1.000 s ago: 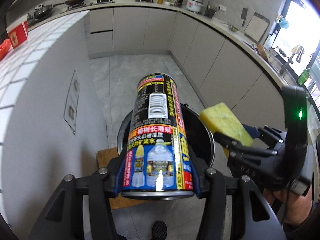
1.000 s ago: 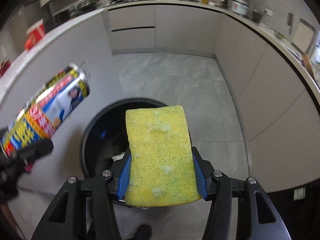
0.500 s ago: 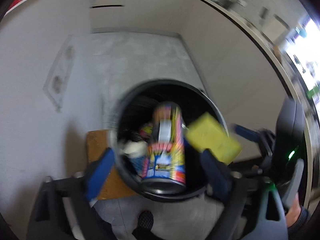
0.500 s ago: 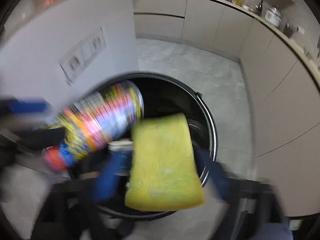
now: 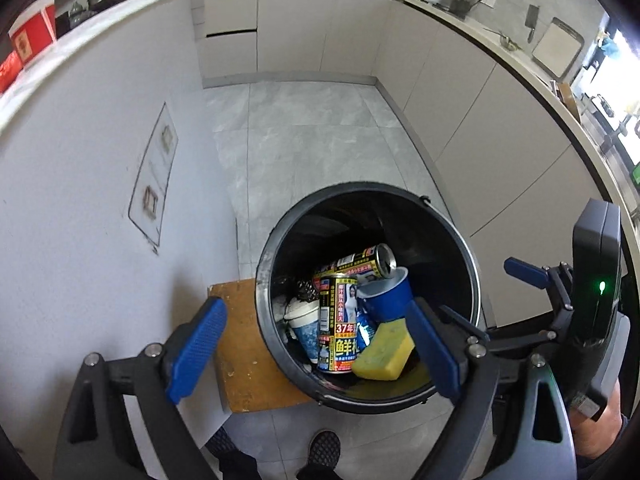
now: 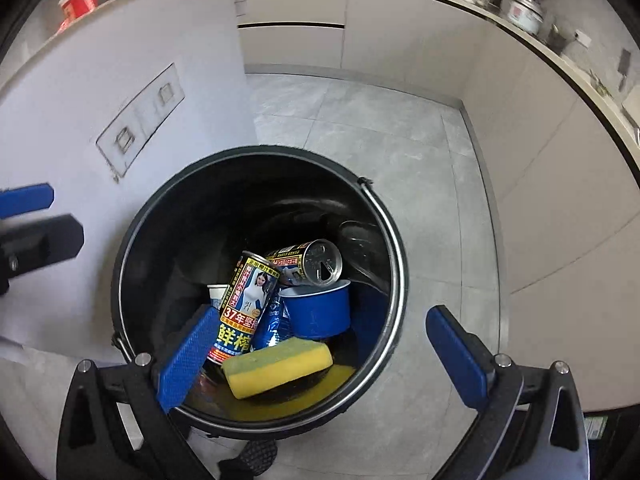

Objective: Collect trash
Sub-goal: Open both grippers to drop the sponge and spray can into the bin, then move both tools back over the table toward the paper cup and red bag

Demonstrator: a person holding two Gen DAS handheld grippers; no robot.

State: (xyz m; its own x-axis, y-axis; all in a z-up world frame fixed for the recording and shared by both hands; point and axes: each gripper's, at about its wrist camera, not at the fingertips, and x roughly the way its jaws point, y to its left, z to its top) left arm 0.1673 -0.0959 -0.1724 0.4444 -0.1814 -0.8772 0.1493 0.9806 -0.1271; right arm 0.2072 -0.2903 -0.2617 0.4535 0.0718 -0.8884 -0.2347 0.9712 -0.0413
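Both the left gripper [image 5: 316, 344] and right gripper [image 6: 320, 356] hang with jaws apart and empty above the round black bin [image 6: 390, 240]. Inside lie a yellow rectangular sponge [image 6: 278, 366], two printed metal cans [image 6: 248, 304], a blue paper cup [image 6: 318, 312]. A brown wooden board [image 5: 240, 344] sits beside it.

bin [image 6: 392, 264]: glossy black plastic | can [image 6: 244, 304]: shiny metal | sponge [image 6: 280, 364]: porous foam

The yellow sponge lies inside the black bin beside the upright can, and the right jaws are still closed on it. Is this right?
Not quite. The sponge does lie in the black bin beside the upright can, but the right gripper has jaws spread wide, apart from it, as the right wrist view shows.
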